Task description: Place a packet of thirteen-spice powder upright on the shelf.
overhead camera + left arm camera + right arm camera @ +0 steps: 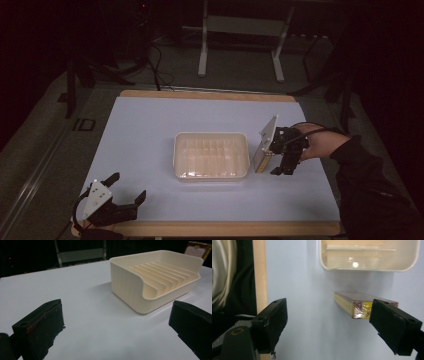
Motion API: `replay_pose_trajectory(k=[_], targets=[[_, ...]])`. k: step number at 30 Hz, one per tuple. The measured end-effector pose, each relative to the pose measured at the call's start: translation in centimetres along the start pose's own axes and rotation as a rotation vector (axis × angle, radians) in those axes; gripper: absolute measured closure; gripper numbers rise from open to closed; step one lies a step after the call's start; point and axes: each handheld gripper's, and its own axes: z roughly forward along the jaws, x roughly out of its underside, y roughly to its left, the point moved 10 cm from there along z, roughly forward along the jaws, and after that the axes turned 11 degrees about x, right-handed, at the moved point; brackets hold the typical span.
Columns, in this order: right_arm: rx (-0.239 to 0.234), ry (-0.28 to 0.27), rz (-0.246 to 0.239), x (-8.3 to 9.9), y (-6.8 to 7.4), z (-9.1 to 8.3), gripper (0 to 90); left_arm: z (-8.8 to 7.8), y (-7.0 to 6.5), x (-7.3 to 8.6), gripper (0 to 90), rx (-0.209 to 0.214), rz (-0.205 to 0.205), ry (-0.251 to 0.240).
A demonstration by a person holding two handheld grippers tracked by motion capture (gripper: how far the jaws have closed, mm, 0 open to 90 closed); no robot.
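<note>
Approach step: right tool (328,322) spread wide, grasping nothing, hovering over box (355,305) lying on surface (150,135) at tray's (211,172) three o'clock. Next: lower, straddle box, clench. Left tool (116,327) released, idle.

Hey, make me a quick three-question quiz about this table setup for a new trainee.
1. True or false: the small yellow box lies inside the cream tray.
2. Which gripper is nearer the box: A) left gripper B) right gripper?
3. What runs across the tray's floor?

Key:
1. False. In the right gripper view the box lies on the table, outside the tray.
2. B. Its jaws stand open, with the box just off one of them.
3. A row of raised ribs, plain in the left gripper view.
</note>
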Motion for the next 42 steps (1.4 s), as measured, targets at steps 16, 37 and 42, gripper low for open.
replay_pose_trajectory(k=[16, 37, 42], targets=[[0.049, -0.003, 0.023, 0.2, -3.7, -0.2, 15.0, 0.1, -0.7, -0.3, 0.0, 0.034, 0.029, -0.010], [-0.011, 0.037, 0.042, 1.0, -5.3, 4.0, 15.2, -0.5, -0.4, 0.1, 0.0, 0.018, 0.017, -0.001], [-0.020, 0.047, 0.057, 1.2, -5.5, 4.6, 15.6, -0.5, -0.4, 0.2, 0.0, 0.015, 0.014, 0.000]])
